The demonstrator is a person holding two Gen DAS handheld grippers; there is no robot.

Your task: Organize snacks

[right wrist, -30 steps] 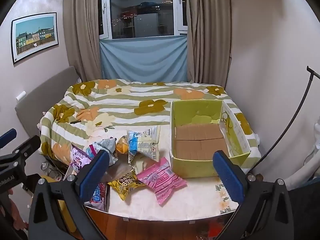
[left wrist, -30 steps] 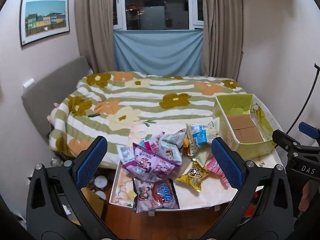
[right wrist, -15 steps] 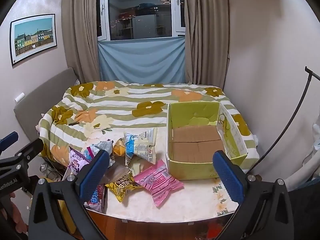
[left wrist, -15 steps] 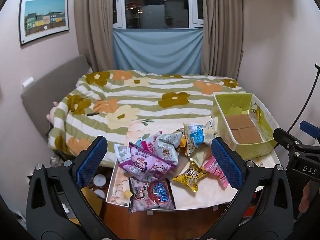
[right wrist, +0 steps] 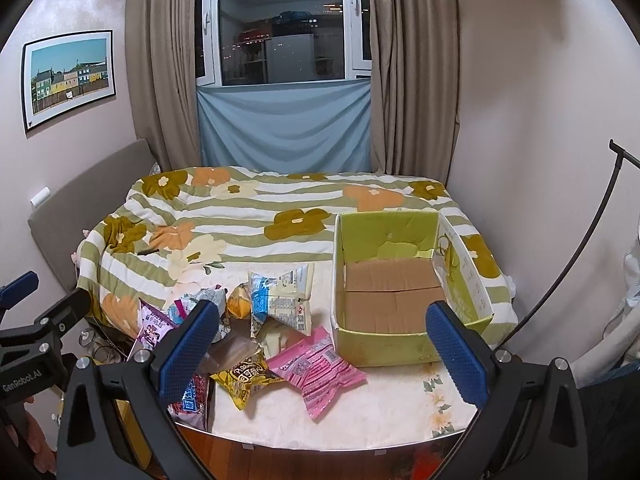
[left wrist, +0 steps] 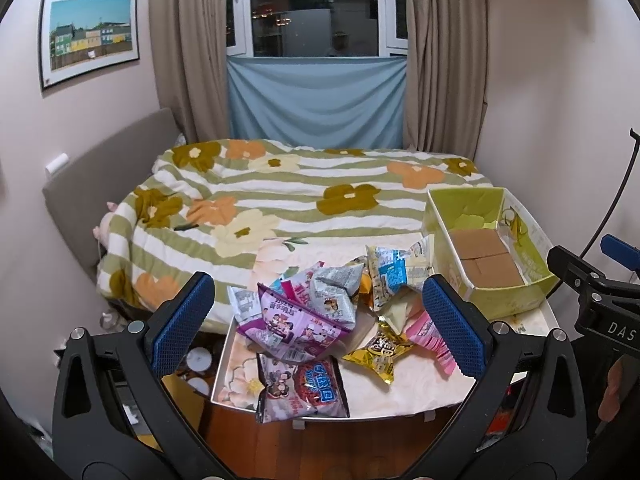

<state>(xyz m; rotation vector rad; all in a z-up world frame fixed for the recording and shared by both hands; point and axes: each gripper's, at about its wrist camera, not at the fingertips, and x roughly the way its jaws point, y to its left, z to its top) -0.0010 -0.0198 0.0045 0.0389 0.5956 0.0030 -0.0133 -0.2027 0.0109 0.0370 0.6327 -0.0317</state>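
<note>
Both grippers spread wide, holding nothing: left gripper [left wrist: 318, 322] above snack pile [left wrist: 320, 312], right gripper [right wrist: 322, 344] seemingly between pile and green box [right wrist: 404, 276].

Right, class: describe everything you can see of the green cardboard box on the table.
The green cardboard box is open-topped, yellow-green outside and on its inner walls, with a bare brown cardboard floor of folded flaps. Its right wall leans outward and carries printed graphics and text. It looks worn and creased, and nothing lies inside. It stands upright on the right part of the floral-covered table, its far end toward the bed. The pink snack packet lies just left of its near corner; contact is unclear. Neither gripper touches it.
</note>
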